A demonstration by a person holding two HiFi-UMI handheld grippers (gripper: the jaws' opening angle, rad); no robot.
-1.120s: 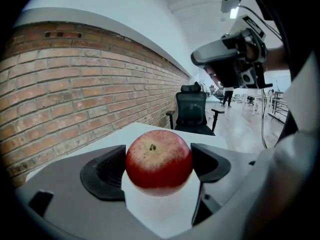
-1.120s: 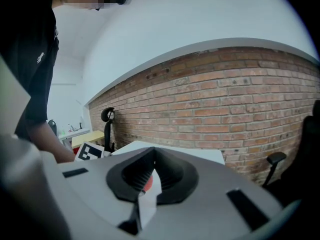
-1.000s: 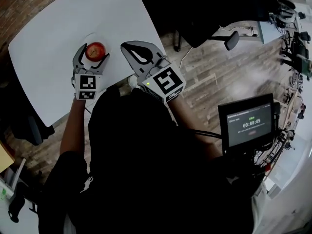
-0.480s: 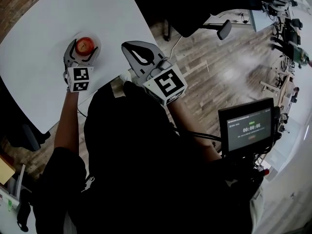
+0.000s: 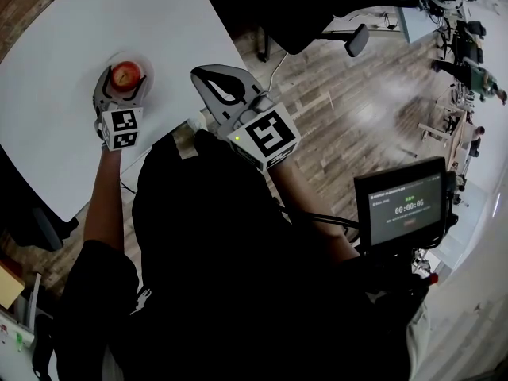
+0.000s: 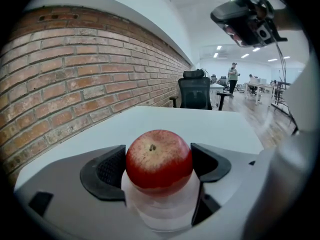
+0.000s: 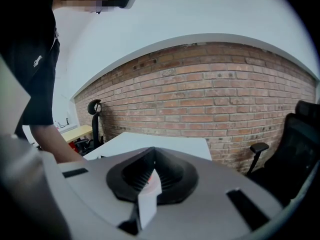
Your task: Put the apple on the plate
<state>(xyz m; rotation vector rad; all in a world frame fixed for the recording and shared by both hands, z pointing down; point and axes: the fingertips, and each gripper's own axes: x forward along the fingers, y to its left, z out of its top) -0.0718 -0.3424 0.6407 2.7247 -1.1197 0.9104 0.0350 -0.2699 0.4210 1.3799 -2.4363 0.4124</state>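
While the head camera looks steeply down on the white table (image 5: 55,125), the left gripper (image 5: 124,86) has its jaws round the apple (image 6: 159,159), pads tight against both flanks with no gap showing, so by the look of it, a hold. And the apple is down: its base sits on the small white plate (image 6: 162,211), well in from the table's edge. The right gripper (image 7: 152,171) hangs off to the side, above the table's near edge, jaws pressed together and nothing in them. So where does the job stand? The placing looks done, with the fruit upright, stalk end up, about centred on the plate. What's left, judging from this, is only the letting go: part the jaws and draw the left gripper back without nudging the apple off.
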